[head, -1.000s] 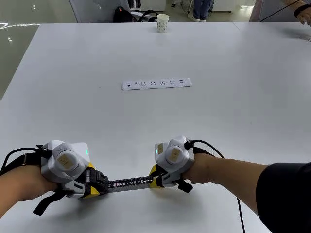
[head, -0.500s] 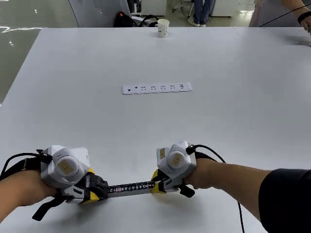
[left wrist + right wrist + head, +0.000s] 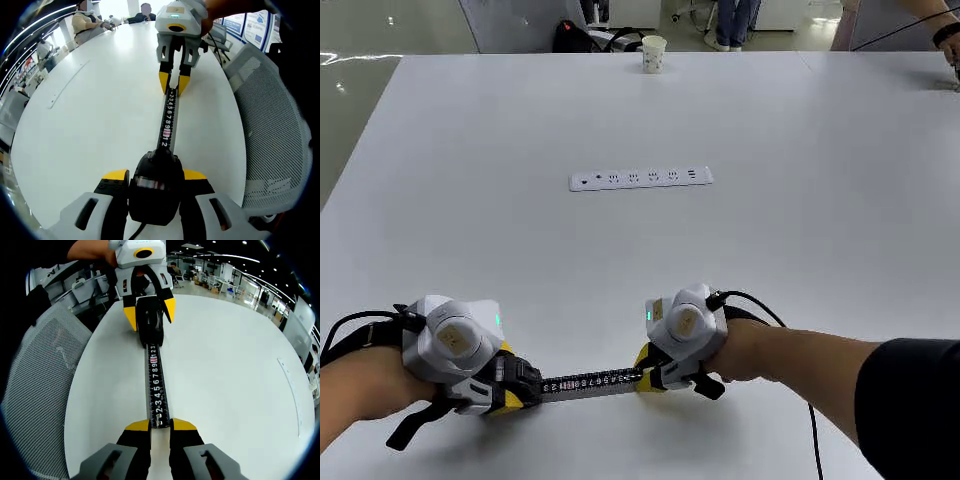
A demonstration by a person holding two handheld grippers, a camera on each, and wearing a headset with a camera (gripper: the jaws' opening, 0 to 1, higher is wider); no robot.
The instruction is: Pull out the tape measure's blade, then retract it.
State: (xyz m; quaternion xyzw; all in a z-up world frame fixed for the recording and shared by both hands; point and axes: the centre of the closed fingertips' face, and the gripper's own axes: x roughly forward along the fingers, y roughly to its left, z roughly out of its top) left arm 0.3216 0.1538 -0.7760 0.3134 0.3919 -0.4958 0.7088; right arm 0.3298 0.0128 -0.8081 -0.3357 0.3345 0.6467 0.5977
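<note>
We judge the pull partly done: left tongs (image 3: 155, 176) clamp the case (image 3: 150, 322), right tongs (image 3: 160, 426) pinch the tip of the blade (image 3: 156, 385), a short stretch out; retraction is left.

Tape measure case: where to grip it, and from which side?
Clamp the case across its two broad sides, coming from its back end, opposite the blade mouth. The left tongs sit that way now, so the blade runs straight out ahead to the right tongs.
</note>
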